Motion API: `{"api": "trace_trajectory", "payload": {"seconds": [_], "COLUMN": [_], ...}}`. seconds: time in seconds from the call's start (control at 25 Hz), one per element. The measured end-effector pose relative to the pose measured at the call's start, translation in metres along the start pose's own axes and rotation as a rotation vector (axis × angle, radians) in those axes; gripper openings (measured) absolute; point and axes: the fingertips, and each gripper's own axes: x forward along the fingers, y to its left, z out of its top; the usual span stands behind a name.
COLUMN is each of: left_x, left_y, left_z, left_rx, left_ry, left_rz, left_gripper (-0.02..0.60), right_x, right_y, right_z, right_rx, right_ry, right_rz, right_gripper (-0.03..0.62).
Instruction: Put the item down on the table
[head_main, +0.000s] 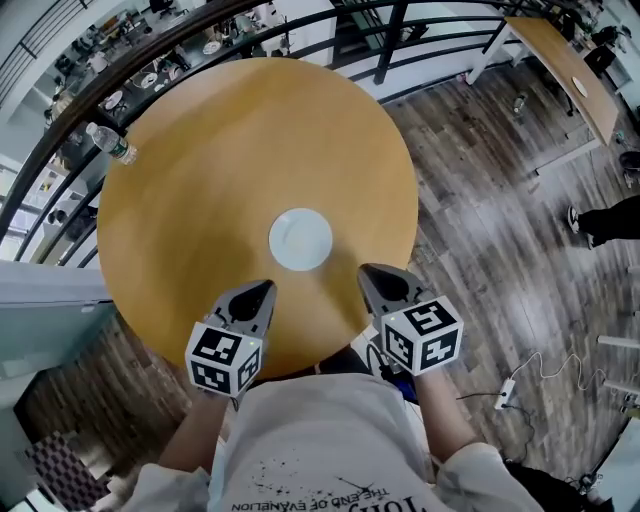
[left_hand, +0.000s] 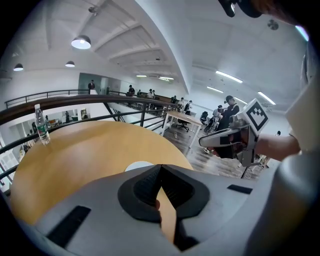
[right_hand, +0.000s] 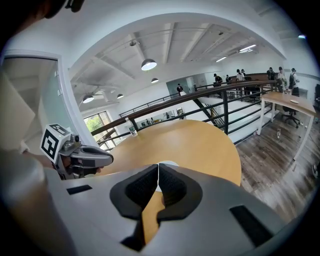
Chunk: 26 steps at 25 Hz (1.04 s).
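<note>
Looks as good as done: lying flat near the middle of the round wooden surface, a white plate, apart from both tongs and touched by neither. Left tongs closed, tips pressed together with nothing between them, hovering over the near edge just left of the plate. Right tongs likewise closed and empty, only a narrow slit of wood and a sliver of white showing past the pads, hovering over the near edge just right of the plate. No other candidate for the item anywhere near either pair, hence taking the plate as the thing set down, which is a judgement and not something shown. Little left, apparently: at most drawing both tongs back toward the body, perhaps nothing at all. As for containers: the plate bare, holding no food or object as far as the head view shows. At the far left rim of the surface, well apart from the plate, a clear water bottle standing upright, greenish label round its middle, seemingly capped; level of its contents too small to judge. Nothing else resting on the wood. Beyond it, a dark railing curving round the far side, wood-plank floor to the right, and a long desk at the far right.
</note>
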Motion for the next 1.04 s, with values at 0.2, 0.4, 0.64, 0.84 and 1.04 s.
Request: {"api": "trace_trajectory", "payload": {"seconds": [0.2,0.4,0.64,0.84,1.04], "left_x": [-0.004,-0.004,-0.005,-0.003,-0.002], "left_y": [-0.003,-0.002,-0.001,0.001,-0.003], "left_z": [0.003,0.005,0.008,0.012,0.009], "left_rx": [0.008,0.015,0.017,0.017,0.019], "left_ry": [-0.01,-0.006,-0.009,-0.01,-0.001], "left_rz": [-0.001,-0.008,-0.001,0.007,-0.003], "left_gripper": [0.021,0.021,0.021,0.021,0.021], "right_x": [0.005,0.007,0.007,0.005,-0.002], "right_y": [0.007,0.008,0.005,0.003,-0.002], "right_z": [0.002,0.008,0.011,0.011,0.005], "right_rx": [-0.022,-0.023,-0.026,-0.032,-0.027], "right_ry": [0.009,-0.004,-0.012,-0.008,0.0], "right_rz": [0.02,0.024,0.024,0.025,0.011], "right_gripper": [0.025,0.025,0.025,0.025,0.025]}}
